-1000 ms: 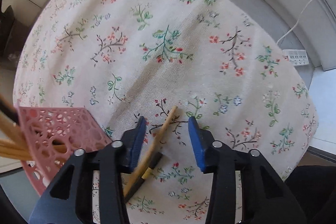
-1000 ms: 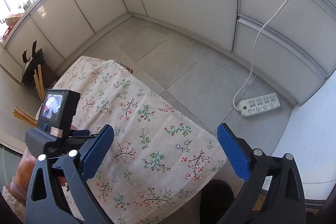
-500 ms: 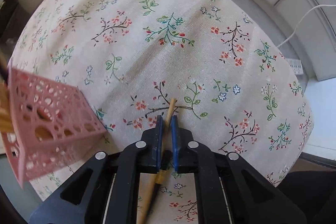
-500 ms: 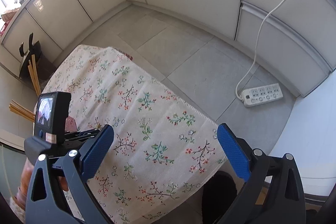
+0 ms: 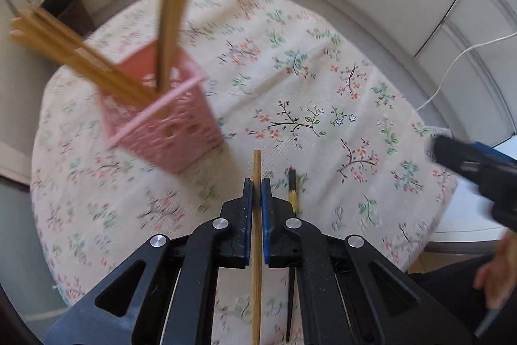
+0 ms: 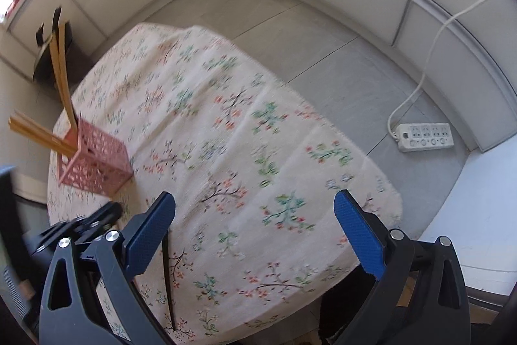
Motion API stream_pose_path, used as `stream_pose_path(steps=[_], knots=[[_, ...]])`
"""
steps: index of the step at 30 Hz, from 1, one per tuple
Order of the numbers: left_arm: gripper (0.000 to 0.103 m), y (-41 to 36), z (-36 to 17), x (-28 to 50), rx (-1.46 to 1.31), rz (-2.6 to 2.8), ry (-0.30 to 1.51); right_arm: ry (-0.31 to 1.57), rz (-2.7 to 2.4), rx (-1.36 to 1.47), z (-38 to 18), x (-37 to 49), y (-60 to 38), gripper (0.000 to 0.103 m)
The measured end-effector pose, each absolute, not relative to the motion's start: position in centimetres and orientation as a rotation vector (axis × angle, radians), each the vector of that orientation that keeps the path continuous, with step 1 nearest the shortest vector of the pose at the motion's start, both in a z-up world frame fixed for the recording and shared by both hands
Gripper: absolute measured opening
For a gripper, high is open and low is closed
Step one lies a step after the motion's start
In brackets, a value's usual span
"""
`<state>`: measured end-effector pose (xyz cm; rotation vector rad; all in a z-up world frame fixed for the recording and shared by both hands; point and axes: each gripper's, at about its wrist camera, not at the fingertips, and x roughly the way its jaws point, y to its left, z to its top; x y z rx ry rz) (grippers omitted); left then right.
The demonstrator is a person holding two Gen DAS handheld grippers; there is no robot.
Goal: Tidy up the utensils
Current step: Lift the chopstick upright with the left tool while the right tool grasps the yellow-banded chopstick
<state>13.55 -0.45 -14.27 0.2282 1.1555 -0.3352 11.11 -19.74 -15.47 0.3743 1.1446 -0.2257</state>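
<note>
My left gripper [image 5: 257, 183] is shut on a wooden chopstick [image 5: 256, 264] and holds it above the floral tablecloth [image 5: 323, 80]. A pink perforated basket [image 5: 168, 125] with several wooden chopsticks [image 5: 97, 67] stands ahead to the left; it also shows in the right wrist view [image 6: 97, 164]. A dark chopstick with a yellow band [image 5: 293, 196] lies on the cloth just right of my left gripper, and shows in the right wrist view [image 6: 168, 274]. My right gripper [image 6: 255, 228] is open and empty above the cloth's near edge.
The table stands on a grey tiled floor [image 6: 323, 47] by white cabinets. A white power strip [image 6: 423, 136] with its cord lies on the floor to the right. A dark object [image 6: 51, 54] stands beyond the table's far left edge.
My left gripper shut on the wooden chopstick and lifted it off the cloth, turning toward the pink basket. The dark chopstick stayed on the cloth. My right gripper moved closer over the table.
</note>
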Motion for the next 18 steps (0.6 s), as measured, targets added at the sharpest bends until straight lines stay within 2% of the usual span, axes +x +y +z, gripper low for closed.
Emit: stream_pose_path(steps=[7, 12, 15, 17, 18], knots=[[0.005, 2.2, -9.8, 9.1, 0.221, -0.268, 1.032, 1.257, -0.145, 0.235, -18.4, 13.6, -14.1, 0.096], [0.005, 4.1, -8.6, 7.9, 0.231, -0.190, 0.949, 1.340, -0.088, 0.170, -20.4, 14.8, -11.0, 0.093], [0.005, 5.4, -8.0, 7.4, 0.225, -0.152, 0.919, 1.401, -0.060, 0.177, -21.7, 15.5, -9.8, 0.086], [0.005, 6.0, -7.8, 7.2, 0.222, -0.133, 0.905, 1.444, -0.048, 0.188, -22.6, 15.9, -9.2, 0.073], [0.005, 6.2, -7.8, 7.2, 0.218, -0.129, 0.902, 1.463, -0.044, 0.183, -23.1, 16.1, -8.8, 0.071]])
